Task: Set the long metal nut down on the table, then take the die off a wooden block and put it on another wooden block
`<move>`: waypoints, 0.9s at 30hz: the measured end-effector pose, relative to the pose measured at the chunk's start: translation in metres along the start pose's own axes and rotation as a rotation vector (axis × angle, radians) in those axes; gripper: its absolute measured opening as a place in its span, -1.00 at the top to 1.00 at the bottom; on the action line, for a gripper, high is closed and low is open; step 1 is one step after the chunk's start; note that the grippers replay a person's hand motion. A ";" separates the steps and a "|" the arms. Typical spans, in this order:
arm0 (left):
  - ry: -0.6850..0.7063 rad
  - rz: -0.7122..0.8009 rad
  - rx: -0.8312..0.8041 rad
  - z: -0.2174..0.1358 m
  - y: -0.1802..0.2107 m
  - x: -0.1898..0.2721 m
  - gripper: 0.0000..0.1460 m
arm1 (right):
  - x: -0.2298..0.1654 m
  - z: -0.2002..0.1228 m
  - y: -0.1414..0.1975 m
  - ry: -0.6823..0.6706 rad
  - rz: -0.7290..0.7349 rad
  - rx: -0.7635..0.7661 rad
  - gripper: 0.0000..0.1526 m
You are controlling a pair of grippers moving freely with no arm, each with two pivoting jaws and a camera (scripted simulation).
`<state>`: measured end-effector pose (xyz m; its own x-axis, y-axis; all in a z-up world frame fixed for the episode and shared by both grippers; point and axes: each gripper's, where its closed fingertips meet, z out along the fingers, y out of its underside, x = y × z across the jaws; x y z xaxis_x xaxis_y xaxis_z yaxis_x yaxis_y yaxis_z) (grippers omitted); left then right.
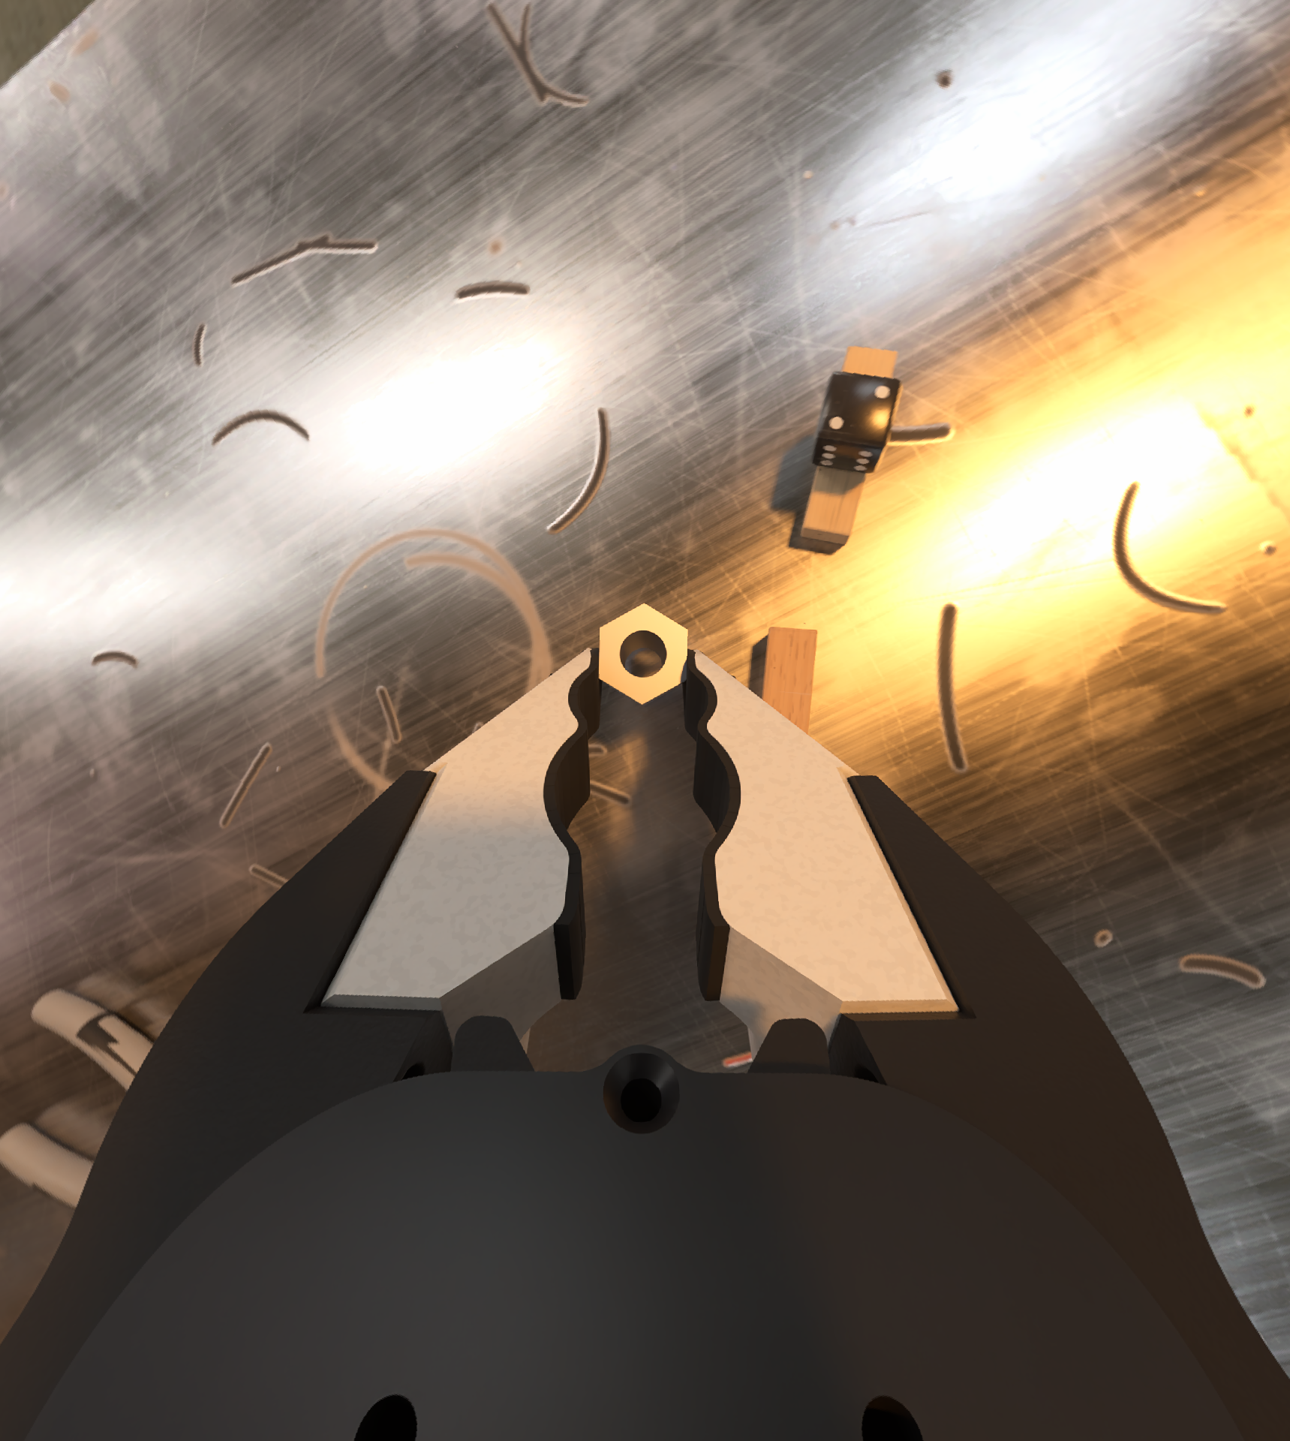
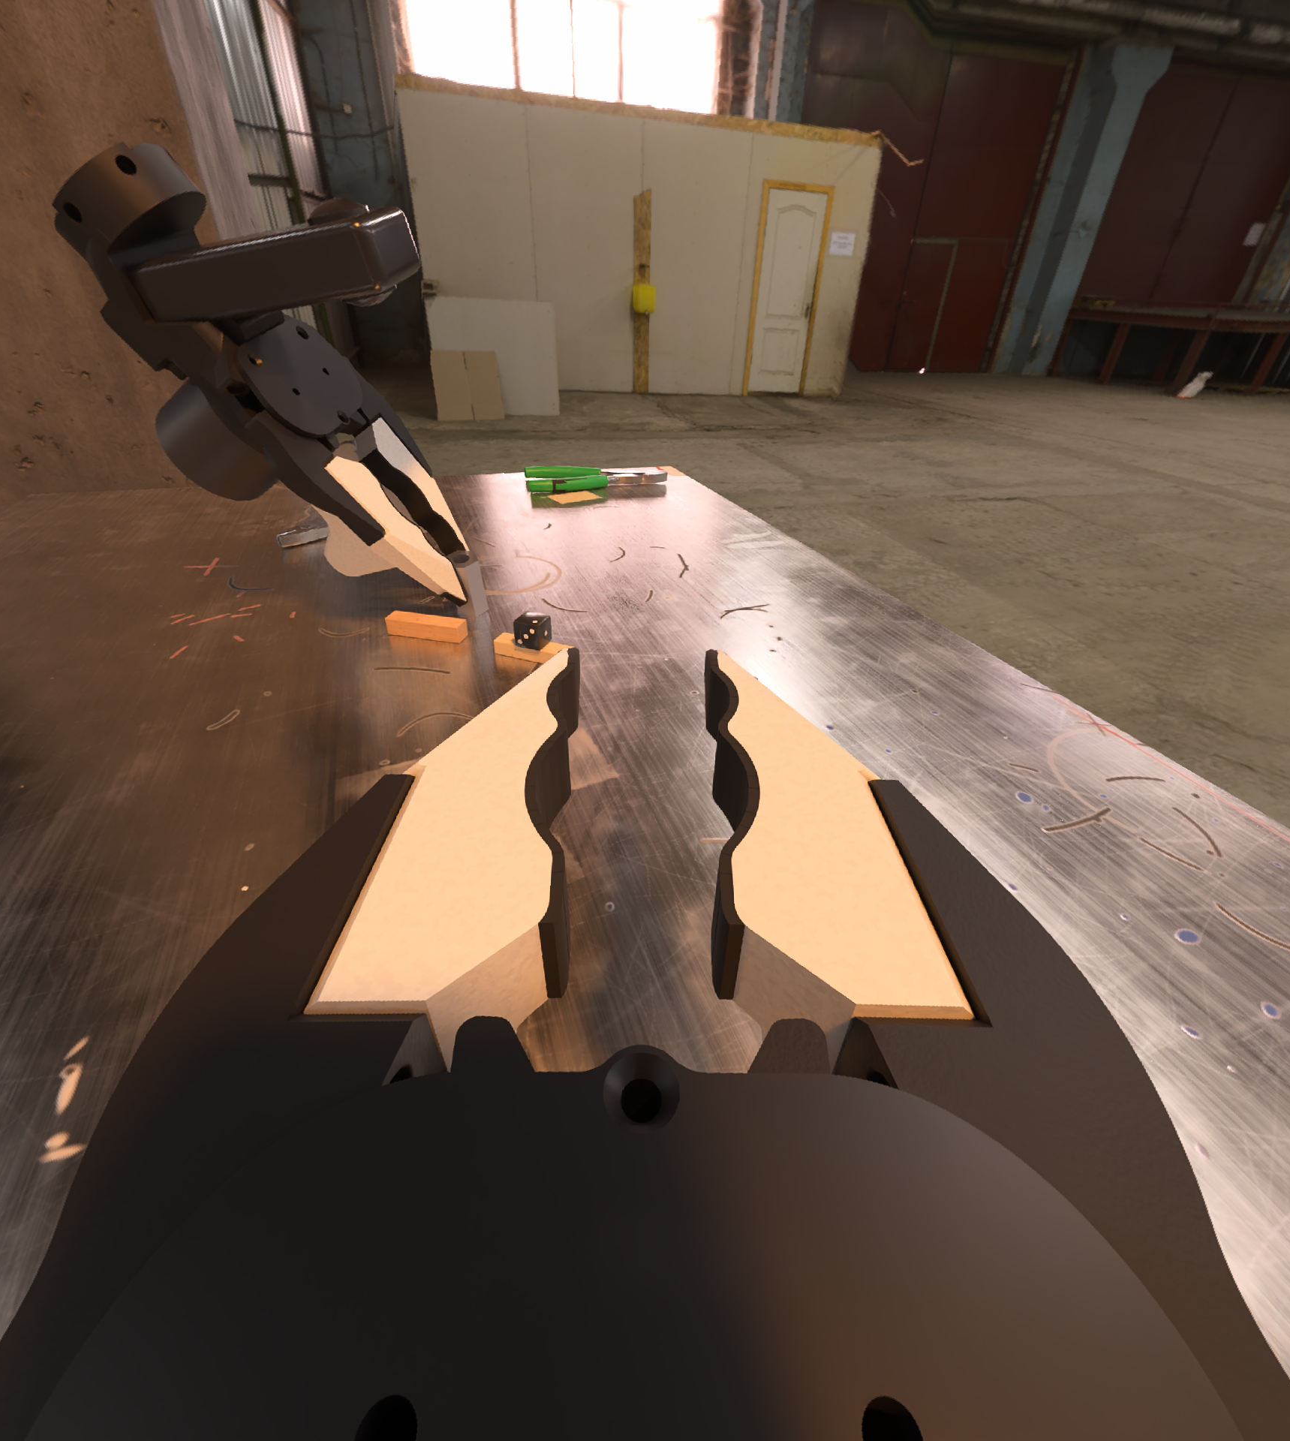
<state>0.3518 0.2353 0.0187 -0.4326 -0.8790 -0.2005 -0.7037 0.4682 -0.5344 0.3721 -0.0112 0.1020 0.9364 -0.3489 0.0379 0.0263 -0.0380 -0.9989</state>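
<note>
My left gripper (image 1: 641, 660) is shut on the long metal nut (image 1: 665, 675), seen end-on as a hexagon with a hole. In the right wrist view the left gripper (image 2: 461, 585) holds the nut (image 2: 475, 593) upright, its lower end close to the metal table (image 2: 821, 702); I cannot tell if it touches. A black die (image 1: 856, 421) sits on a wooden block (image 1: 829, 518) farther off on the right. A second, bare wooden block (image 1: 790, 674) lies just right of my left fingertips. My right gripper (image 2: 641, 670) is open and empty, low over the table, near the die (image 2: 532, 630) and its block (image 2: 521, 651).
Green-handled pliers (image 2: 587, 479) lie at the table's far edge. White curved objects (image 1: 80, 1021) lie at the lower left of the left wrist view. The bare block (image 2: 427, 626) lies left of the nut. The table's right edge (image 2: 1094, 725) drops to a concrete floor.
</note>
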 end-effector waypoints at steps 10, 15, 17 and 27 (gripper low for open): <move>-0.137 -0.130 0.075 -0.010 -0.014 -0.016 0.10 | -0.001 0.000 0.000 0.000 -0.005 -0.002 0.59; -0.004 -0.056 0.279 -0.019 -0.061 0.009 0.10 | 0.000 0.000 0.000 0.000 0.002 0.000 0.60; 0.063 -0.018 0.273 -0.013 -0.071 0.021 0.13 | 0.000 0.001 0.000 -0.003 0.001 -0.001 0.60; 0.126 0.144 0.051 0.019 -0.052 0.045 0.32 | -0.001 0.002 0.001 -0.021 0.013 -0.004 0.63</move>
<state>0.3798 0.1700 0.0218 -0.5962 -0.7835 -0.1750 -0.6014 0.5803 -0.5492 0.3720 -0.0090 0.1012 0.9437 -0.3299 0.0241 0.0125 -0.0372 -0.9992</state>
